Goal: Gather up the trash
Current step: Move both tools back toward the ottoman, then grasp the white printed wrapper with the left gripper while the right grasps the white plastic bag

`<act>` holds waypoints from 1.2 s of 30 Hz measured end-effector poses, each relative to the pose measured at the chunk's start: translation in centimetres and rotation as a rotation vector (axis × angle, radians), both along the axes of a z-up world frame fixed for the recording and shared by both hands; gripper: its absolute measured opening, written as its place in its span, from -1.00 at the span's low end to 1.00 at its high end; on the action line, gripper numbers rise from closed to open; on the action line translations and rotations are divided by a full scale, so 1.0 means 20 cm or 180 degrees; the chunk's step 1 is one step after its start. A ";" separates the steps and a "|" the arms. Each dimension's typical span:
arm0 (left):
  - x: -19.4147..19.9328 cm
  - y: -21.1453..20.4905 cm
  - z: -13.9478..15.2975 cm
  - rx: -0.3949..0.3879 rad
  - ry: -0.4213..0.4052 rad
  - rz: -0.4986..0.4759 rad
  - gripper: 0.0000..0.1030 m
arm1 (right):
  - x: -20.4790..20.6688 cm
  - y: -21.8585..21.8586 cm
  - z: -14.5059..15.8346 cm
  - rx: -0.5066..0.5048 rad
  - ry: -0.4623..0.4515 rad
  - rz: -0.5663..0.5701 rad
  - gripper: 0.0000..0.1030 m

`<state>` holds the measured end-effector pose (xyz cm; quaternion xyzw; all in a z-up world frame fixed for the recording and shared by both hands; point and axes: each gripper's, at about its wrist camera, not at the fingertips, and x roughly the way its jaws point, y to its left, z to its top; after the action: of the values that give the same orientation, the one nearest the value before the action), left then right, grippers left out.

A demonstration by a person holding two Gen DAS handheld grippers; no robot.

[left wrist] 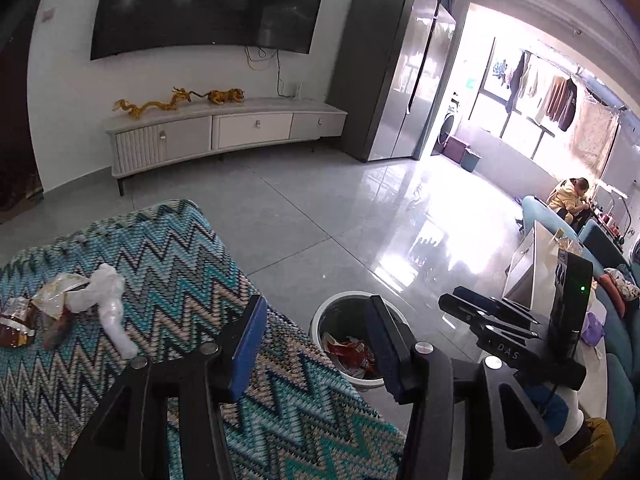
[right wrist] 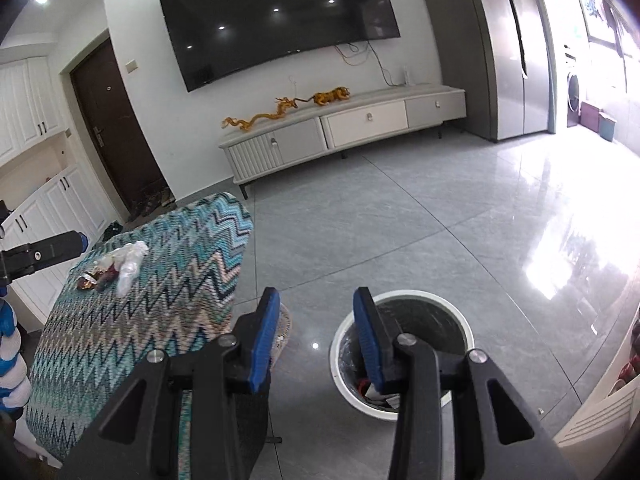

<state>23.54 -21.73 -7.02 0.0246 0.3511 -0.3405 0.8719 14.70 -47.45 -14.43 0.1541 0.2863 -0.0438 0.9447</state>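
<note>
The left gripper (left wrist: pixel 316 320) hangs nearest, its blue-padded fingers (left wrist: pixel 250 344) apart with nothing between them, over the near right edge of the zigzag cloth (left wrist: pixel 180 264); the right gripper (right wrist: pixel 316 320) also stands with its fingers (right wrist: pixel 266 340) apart and empty, above the gap between the cloth and the bin (right wrist: pixel 404 344). In the left wrist view the right gripper (left wrist: pixel 472 308) shows from the side, just right of the bin (left wrist: pixel 356 340); in the right wrist view only a dark bar of the left gripper pokes in at the left edge. The bin, white-rimmed and dark inside, stands on the grey floor (left wrist: pixel 320 216) beside the cloth; red and white wrappers (left wrist: pixel 352 354) lie at its bottom. Further left on the cloth the remaining trash (left wrist: pixel 68 308) lies in a loose heap: crumpled white plastic (left wrist: pixel 106 292) touching a clear wrapper and something brown, perhaps a snack packet, too blurred to say. Beyond, a low cabinet (left wrist: pixel 224 128) runs along the far wall with gold figures (left wrist: pixel 180 98) on top, under a dark TV (left wrist: pixel 208 4); a tall fridge (left wrist: pixel 396 72) stands to its right; a seated person (left wrist: pixel 570 196) is far right.
</note>
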 end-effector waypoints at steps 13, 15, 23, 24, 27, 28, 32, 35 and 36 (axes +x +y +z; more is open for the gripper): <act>-0.13 0.83 0.07 -0.0220 -0.0249 0.0667 -0.05 | 0.02 0.55 0.37 -0.0272 -0.0336 0.0624 -0.29; -0.11 0.96 0.04 -0.0220 -0.0223 0.0782 -0.05 | 0.06 0.61 0.39 -0.0294 -0.0338 0.0700 -0.29; 0.09 1.29 -0.14 -0.0138 0.0032 0.1169 -0.05 | 0.29 0.84 0.31 -0.0323 -0.0148 0.1038 -0.28; 0.14 1.32 -0.16 -0.0144 0.0085 0.1207 -0.05 | 0.34 0.87 0.29 -0.0316 -0.0110 0.1086 -0.28; 0.25 1.34 -0.22 -0.0128 0.0189 0.1277 -0.05 | 0.47 0.95 0.21 -0.0284 -0.0006 0.1216 -0.28; 0.29 1.34 -0.24 -0.0121 0.0223 0.1293 -0.05 | 0.51 0.97 0.19 -0.0269 0.0036 0.1262 -0.29; 0.50 1.31 -0.32 -0.0145 0.0420 0.1340 -0.05 | 0.69 1.08 0.08 -0.0231 0.0198 0.1434 -0.29; 0.68 1.27 -0.40 -0.0180 0.0573 0.1416 -0.05 | 0.83 1.16 0.00 -0.0205 0.0311 0.1550 -0.29; 0.74 1.26 -0.43 -0.0217 0.0650 0.1459 -0.05 | 0.87 1.18 -0.03 -0.0196 0.0344 0.1581 -0.29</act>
<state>38.36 3.50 -15.56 -0.1196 0.4221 -0.1463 0.8866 32.02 -23.78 -15.02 0.0478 0.3640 0.1727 0.9140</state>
